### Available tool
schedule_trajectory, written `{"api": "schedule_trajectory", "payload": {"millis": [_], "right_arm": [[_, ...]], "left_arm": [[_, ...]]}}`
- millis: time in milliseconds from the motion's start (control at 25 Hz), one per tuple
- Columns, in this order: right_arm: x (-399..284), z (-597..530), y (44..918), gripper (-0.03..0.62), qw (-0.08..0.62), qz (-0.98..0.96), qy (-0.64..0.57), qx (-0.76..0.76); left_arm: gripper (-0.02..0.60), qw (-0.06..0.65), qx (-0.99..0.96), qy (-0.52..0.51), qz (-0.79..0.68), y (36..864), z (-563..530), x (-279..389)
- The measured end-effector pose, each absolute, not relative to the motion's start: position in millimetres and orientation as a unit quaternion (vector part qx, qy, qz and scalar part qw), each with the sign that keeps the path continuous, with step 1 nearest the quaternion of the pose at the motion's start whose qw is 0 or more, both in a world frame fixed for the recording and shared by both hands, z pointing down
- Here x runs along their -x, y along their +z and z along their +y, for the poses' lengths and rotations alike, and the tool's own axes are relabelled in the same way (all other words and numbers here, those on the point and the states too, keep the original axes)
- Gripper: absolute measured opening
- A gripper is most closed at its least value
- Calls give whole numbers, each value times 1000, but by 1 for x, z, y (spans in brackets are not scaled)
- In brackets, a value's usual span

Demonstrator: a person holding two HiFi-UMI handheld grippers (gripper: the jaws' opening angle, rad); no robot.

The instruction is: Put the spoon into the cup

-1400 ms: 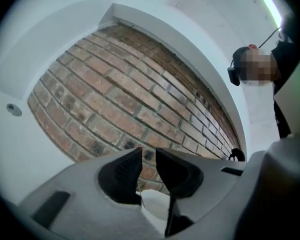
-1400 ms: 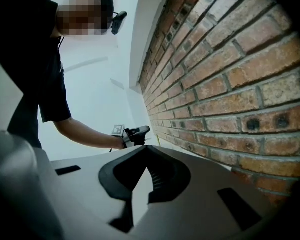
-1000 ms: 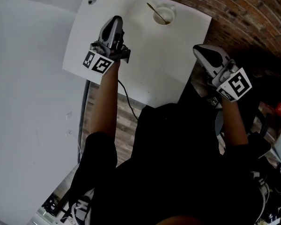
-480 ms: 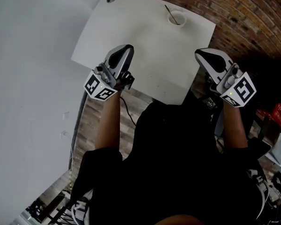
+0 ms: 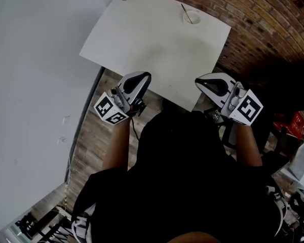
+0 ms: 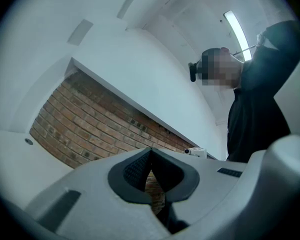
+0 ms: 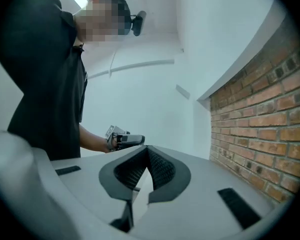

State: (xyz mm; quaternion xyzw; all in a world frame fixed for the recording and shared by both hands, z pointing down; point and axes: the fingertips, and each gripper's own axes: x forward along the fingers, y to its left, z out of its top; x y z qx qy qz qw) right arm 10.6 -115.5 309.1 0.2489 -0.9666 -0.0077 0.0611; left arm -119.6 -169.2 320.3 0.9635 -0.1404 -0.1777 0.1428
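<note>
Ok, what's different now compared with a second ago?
The left gripper and right gripper have both drawn back from the table toward the person's body. Nothing was taken or released. Both jaws are shut and empty, and the spoon stays in the cup.

Smooth matt white tabletop [image 5: 152, 44], rough red brick wall [image 5: 263, 14], wood-plank floor [image 5: 93, 140], ribbed black fingers [image 7: 161, 170]

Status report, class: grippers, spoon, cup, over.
Left gripper and right gripper shut, empty, short of the table. Spoon already in cup, far right corner. Nothing in the way.
</note>
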Motion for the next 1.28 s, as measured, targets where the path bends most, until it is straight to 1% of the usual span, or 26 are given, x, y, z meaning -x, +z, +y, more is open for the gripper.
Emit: {"api": "schedule_trajectory", "payload": {"millis": [280, 400, 560, 680, 840, 1000, 1120, 1280], "right_arm": [[4, -41, 313, 6, 61, -977, 19, -202], [2, 5, 313, 6, 28, -979, 34, -198], [-2, 57, 322, 6, -18, -978, 56, -200], [8, 88, 326, 6, -20, -979, 60, -195], [21, 121, 317, 6, -29, -978, 69, -194], [48, 140, 318, 6, -10, -977, 65, -202], [76, 145, 318, 6, -14, -972, 73, -223], [126, 165, 328, 6, -5, -969, 94, -228]], "left_arm": [[16, 157, -962, -153, -165, 326, -86, 125], [16, 167, -962, -148, -159, 327, -38, 116], [17, 189, -951, -192, -150, 314, 12, 106], [16, 183, -953, -194, -141, 305, 41, 106], [17, 171, -964, -166, -116, 300, 74, 110], [15, 171, -968, -161, -83, 302, 82, 124], [15, 158, -976, -143, -50, 304, 94, 138], [17, 151, -981, -121, -10, 311, 122, 173]]}}
